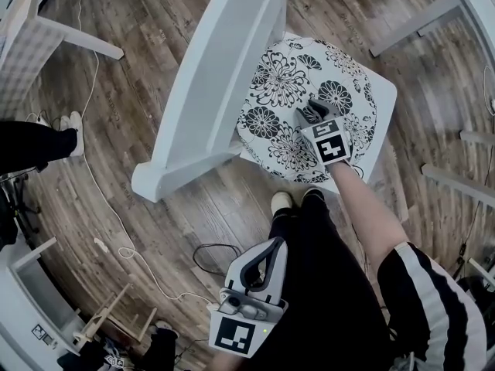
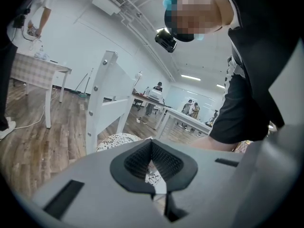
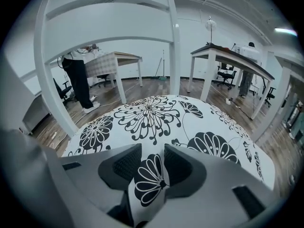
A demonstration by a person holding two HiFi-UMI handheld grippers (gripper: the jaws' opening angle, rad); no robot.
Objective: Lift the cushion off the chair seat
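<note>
The cushion (image 1: 290, 91) lies flat on the seat (image 1: 383, 110) of the chair (image 1: 232, 45), patterned face up: white cloth with large black flowers. It is roundish, so you get no clear long axis. It reaches from the back (image 1: 186, 137) to the front edge and leaves a bare white strip of seat along the front and at its corners. Your right gripper (image 1: 315, 113) sits at the cushion's front edge and points toward the back. Its jaws are nearly together, with a raised fold of the flowered cloth pinched between them. Your left gripper (image 1: 271, 244) hangs low by your legs, well apart from the chair, jaws closed tip to tip with nothing in them. The back walls off the far side of the cushion; the front and both sides of the seat are open. Around the chair is wood floor (image 1: 170, 230) with a cable (image 1: 116, 222) on it, and table legs (image 1: 410, 22) stand well apart from the seat
</note>
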